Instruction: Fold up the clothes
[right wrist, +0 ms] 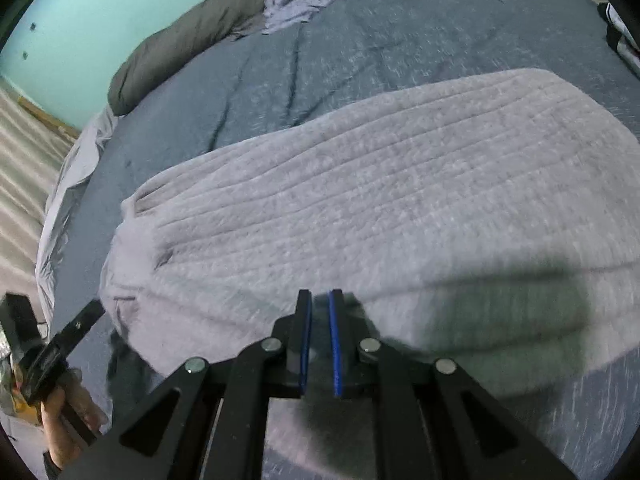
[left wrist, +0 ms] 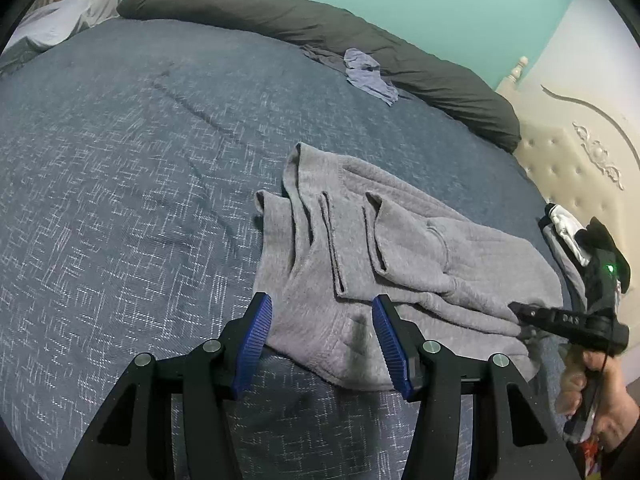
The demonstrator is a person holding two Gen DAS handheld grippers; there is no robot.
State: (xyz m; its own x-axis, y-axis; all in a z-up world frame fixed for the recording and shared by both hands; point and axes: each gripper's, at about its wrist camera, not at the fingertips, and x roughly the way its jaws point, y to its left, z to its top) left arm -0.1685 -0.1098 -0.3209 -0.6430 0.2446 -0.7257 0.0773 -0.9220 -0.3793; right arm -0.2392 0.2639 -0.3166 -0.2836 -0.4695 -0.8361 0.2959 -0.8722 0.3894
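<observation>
Left wrist view shows the grey sweater (left wrist: 384, 256) lying partly folded on the blue bedspread (left wrist: 120, 200), filling the centre and lower right of the frame, its sleeves laid over the body. The left gripper (left wrist: 322, 346) hangs just above the near hem at the bottom centre with its jaws apart and nothing pinched between them. At the right edge the right gripper (left wrist: 520, 309) reaches in over the sweater's far side, carried by a hand (left wrist: 600, 400). Right wrist view shows that gripper's blue pads (right wrist: 335, 344) nearly together over the smooth grey back of the sweater; whether any cloth sits between them I cannot tell, and blur hides the edge. A small blue garment (left wrist: 370, 74) waits near the dark duvet (left wrist: 320, 36) at the top. My reading: one fold is laid and the next is being set up. That calls for both grippers to pinch matching corners of an end and carry it across evenly.
</observation>
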